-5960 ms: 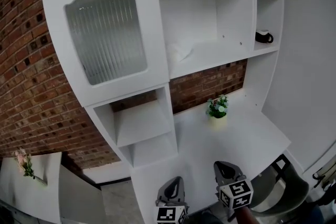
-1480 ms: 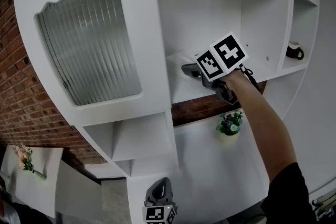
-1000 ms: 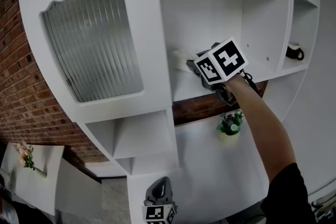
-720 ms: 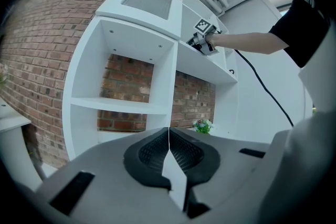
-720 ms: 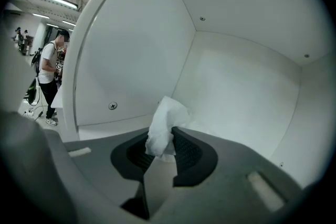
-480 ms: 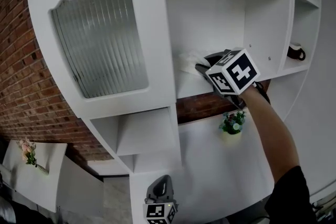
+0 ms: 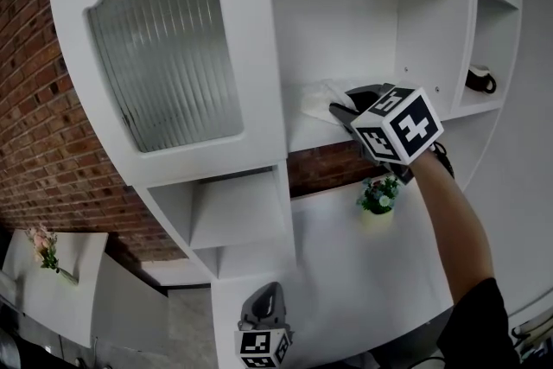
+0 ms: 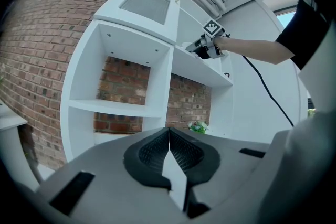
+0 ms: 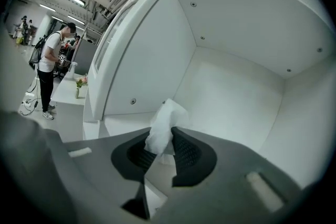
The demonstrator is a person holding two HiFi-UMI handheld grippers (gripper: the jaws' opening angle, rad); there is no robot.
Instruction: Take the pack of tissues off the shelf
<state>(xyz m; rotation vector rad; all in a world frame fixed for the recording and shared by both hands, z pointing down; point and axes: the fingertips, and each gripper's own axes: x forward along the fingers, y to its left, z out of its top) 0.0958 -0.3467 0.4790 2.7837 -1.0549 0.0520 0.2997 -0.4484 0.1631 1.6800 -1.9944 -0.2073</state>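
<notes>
The pack of tissues (image 7: 320,98) is a crumpled white packet at the front of the open middle shelf (image 7: 304,136). My right gripper (image 7: 342,111) reaches in from the right and is shut on it. In the right gripper view the white tissues (image 9: 164,124) stick up between the two dark pads (image 9: 185,152), with the white shelf compartment behind. My left gripper (image 7: 267,302) hangs low at the bottom of the head view. Its jaws are shut with nothing in them (image 8: 168,137). From there the right gripper (image 8: 202,49) shows small at the shelf.
A ribbed-glass cabinet door (image 7: 164,56) stands open left of the shelf. A small potted plant (image 7: 378,194) sits on the white counter below. A dark mug (image 7: 478,79) rests on the right-hand shelf. A person (image 9: 50,68) stands far off beside a table.
The right gripper rose from low down to the shelf and closed on the tissues. Over the last second it has drawn back to the right and slightly down with them.
</notes>
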